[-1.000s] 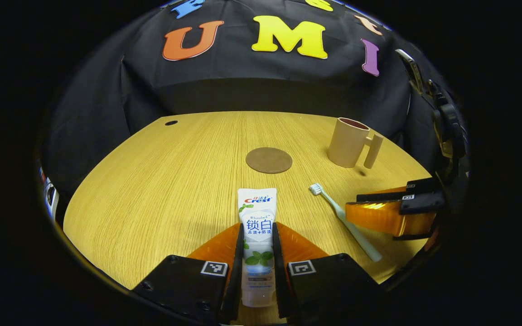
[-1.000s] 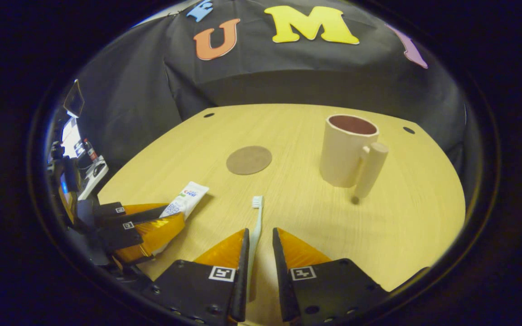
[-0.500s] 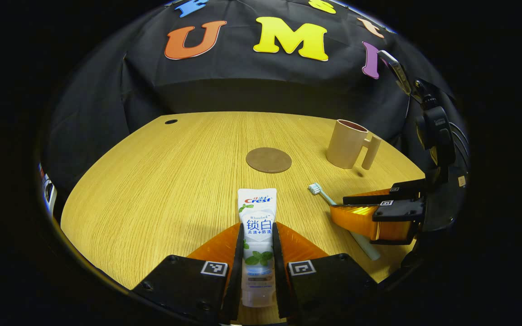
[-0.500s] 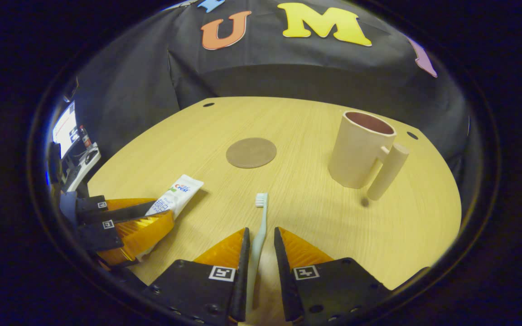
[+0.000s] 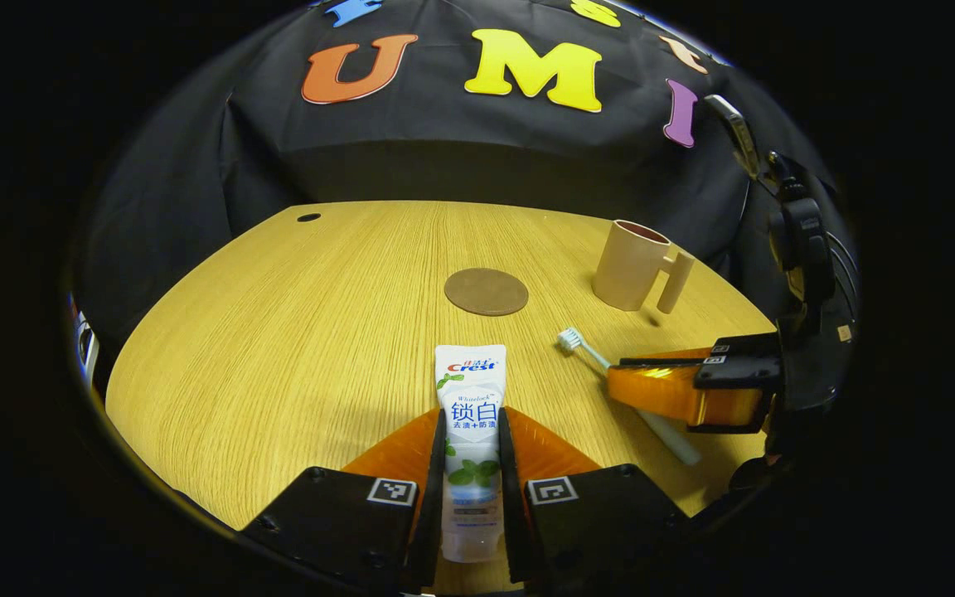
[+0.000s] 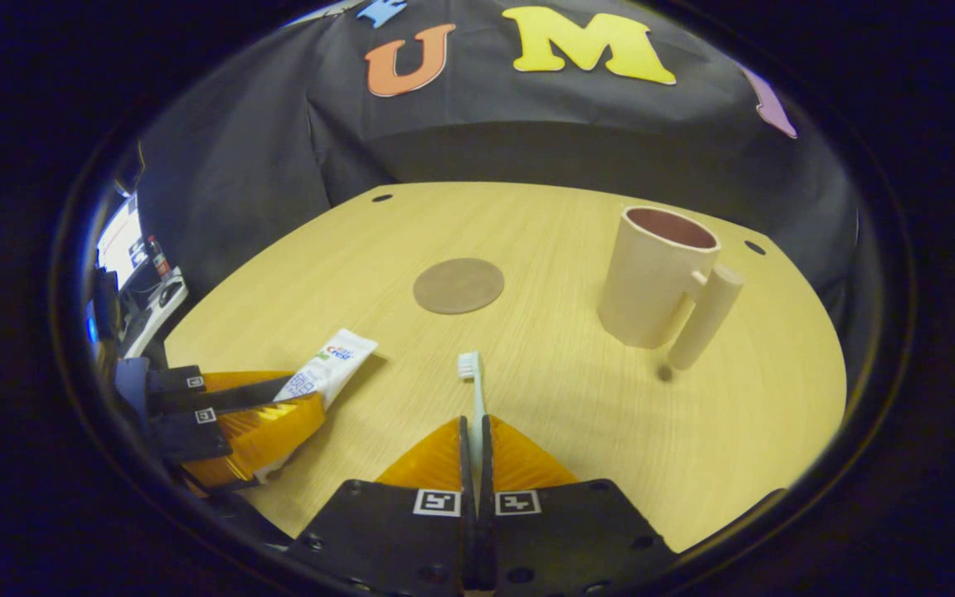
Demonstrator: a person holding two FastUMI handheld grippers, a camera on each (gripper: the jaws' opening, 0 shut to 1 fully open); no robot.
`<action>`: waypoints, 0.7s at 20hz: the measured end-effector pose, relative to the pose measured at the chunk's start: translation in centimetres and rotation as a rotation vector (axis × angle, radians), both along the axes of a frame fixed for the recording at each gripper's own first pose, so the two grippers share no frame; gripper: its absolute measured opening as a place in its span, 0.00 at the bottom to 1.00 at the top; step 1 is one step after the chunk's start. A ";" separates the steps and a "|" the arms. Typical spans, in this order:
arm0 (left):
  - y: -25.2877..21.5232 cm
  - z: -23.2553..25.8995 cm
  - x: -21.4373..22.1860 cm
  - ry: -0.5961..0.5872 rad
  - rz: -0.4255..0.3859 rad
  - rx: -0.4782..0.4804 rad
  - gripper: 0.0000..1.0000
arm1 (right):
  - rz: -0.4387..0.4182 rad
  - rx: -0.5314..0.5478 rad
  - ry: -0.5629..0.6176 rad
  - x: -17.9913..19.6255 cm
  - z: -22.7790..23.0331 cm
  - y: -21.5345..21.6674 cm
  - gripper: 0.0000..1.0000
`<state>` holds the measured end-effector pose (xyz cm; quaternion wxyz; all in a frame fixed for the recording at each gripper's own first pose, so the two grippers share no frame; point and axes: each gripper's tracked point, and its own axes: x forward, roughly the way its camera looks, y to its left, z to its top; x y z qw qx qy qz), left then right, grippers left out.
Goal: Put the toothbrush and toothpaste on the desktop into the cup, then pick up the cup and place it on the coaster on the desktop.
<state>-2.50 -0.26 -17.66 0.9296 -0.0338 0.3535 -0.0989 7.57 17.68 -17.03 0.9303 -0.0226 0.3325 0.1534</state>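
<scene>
A white toothpaste tube [image 5: 471, 414] lies lengthwise between the fingers of my left gripper [image 5: 471, 423], which is shut on it; the same tube [image 6: 324, 373] and gripper [image 6: 278, 398] show at the left of the right gripper view. My right gripper [image 6: 475, 427] is shut on the handle of a pale toothbrush [image 6: 471, 385], bristles pointing away. From the left gripper view, that gripper [image 5: 618, 377] covers the middle of the toothbrush [image 5: 581, 344]. A beige cup [image 6: 656, 278] with a peg handle stands upright at the right. A round brown coaster [image 6: 458, 285] lies mid-table.
The wooden table [image 6: 544, 390] has small round holes near its far corners. In the left gripper view the cup [image 5: 633, 265] stands right of the coaster [image 5: 486, 291]. Equipment and a lit screen [image 6: 125, 249] sit beyond the table's left edge.
My right gripper's fingers have closed from a narrow gap onto the toothbrush handle. The left gripper keeps its hold on the toothpaste and has barely shifted.
</scene>
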 end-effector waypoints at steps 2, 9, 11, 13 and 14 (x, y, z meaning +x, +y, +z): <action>-0.1 0.1 0.0 0.003 0.005 -0.010 0.34 | -0.010 0.025 -0.043 0.1 1.9 -0.5 0.00; -1.2 2.1 0.8 -0.056 0.017 -0.040 0.34 | -0.068 0.148 -0.203 1.6 9.6 -3.7 0.00; -2.0 2.7 1.1 -0.070 0.021 -0.075 0.34 | -0.083 0.170 -0.271 2.8 12.6 -4.7 0.00; -2.6 3.5 1.6 -0.085 0.023 -0.093 0.35 | -0.109 0.194 -0.357 4.7 15.9 -6.0 0.00; -2.7 3.9 2.0 -0.092 0.024 -0.093 0.34 | -0.114 0.208 -0.399 5.9 17.3 -6.4 0.00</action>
